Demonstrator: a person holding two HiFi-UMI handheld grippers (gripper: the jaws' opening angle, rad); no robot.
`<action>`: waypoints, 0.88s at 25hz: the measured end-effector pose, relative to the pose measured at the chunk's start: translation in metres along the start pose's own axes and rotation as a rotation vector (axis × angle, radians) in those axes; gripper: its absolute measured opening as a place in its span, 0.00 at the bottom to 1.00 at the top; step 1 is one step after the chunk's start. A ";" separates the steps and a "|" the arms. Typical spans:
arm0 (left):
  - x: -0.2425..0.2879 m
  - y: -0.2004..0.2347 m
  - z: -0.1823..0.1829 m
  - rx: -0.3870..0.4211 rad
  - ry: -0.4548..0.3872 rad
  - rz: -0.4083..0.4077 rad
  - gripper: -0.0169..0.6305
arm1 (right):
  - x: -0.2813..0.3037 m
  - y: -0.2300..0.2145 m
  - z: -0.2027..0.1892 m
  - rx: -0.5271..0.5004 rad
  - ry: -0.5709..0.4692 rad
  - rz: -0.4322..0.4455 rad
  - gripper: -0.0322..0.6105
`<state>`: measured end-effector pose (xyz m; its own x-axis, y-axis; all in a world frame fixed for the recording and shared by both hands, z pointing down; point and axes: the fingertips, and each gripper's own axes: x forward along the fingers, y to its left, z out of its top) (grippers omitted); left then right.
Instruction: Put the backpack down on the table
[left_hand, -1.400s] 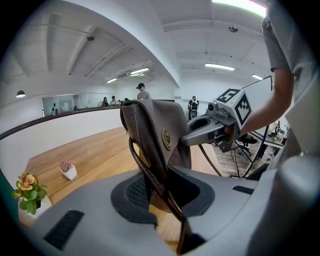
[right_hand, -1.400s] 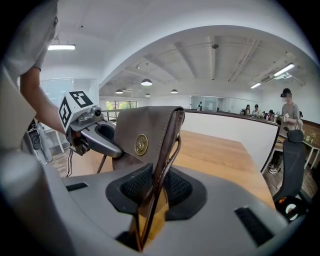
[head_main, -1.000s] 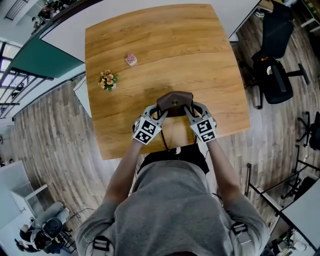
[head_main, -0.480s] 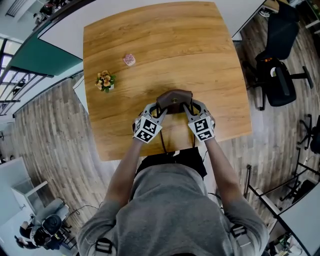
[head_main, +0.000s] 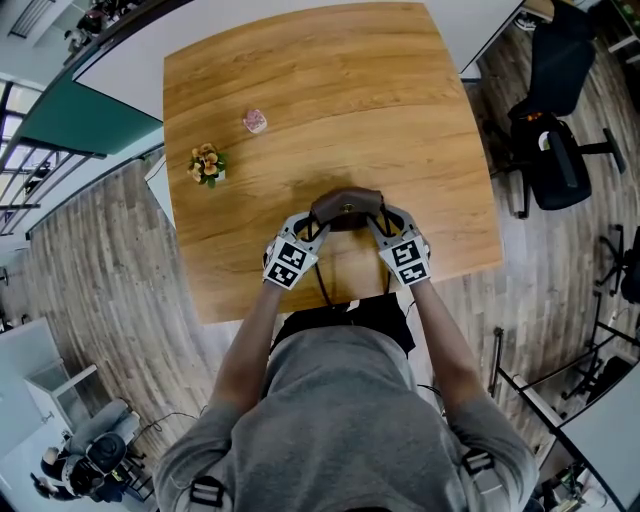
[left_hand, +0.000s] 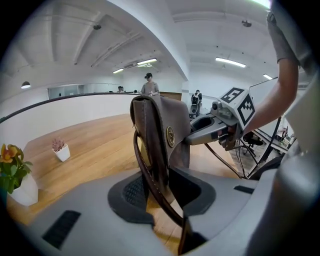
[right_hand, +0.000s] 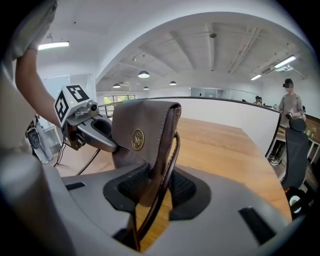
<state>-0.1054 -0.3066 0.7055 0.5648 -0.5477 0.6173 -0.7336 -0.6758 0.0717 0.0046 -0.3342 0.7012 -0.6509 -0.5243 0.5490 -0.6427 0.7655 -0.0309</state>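
While you keep the backpack (head_main: 347, 208) upright between your two grippers, it stands on the near part of the table (head_main: 300, 90), just in from the edge closest to you. Its bottom is hidden behind the jaws, so its contact with the wood cannot be seen directly.

Your left gripper (head_main: 316, 230) has the bag's left side. Its jaws have just been opening a little, yet the pads lie against the leather edge, pinching it lightly. A dark strap (left_hand: 150, 185) runs down between them.

Your right gripper (head_main: 380, 228) has the bag's right side between its jaws. They have just been opening further, and the pads look eased off the leather, so that side stands loosely between spread jaws.

The flap is closed over the top, with a round brass badge (left_hand: 170, 136) on it, so what the bag holds is hidden.

Beyond your left gripper and off to its left, a white pot (head_main: 207, 164) holds yellow and orange flowers. Farther out ahead of that gripper, well apart from both grippers, a smaller white pot (head_main: 255, 121) holds a pink plant.
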 end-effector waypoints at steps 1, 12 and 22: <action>-0.001 -0.001 -0.002 -0.004 0.007 0.001 0.20 | -0.002 0.000 -0.001 0.012 0.001 0.001 0.25; -0.026 -0.008 -0.002 -0.089 -0.038 0.007 0.31 | -0.029 -0.005 -0.006 0.101 -0.019 -0.044 0.35; -0.060 -0.001 0.007 -0.193 -0.119 0.099 0.41 | -0.075 0.010 -0.013 0.214 -0.056 -0.087 0.37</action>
<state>-0.1362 -0.2766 0.6628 0.5188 -0.6685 0.5329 -0.8396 -0.5157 0.1705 0.0524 -0.2823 0.6707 -0.6066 -0.6092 0.5107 -0.7647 0.6229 -0.1653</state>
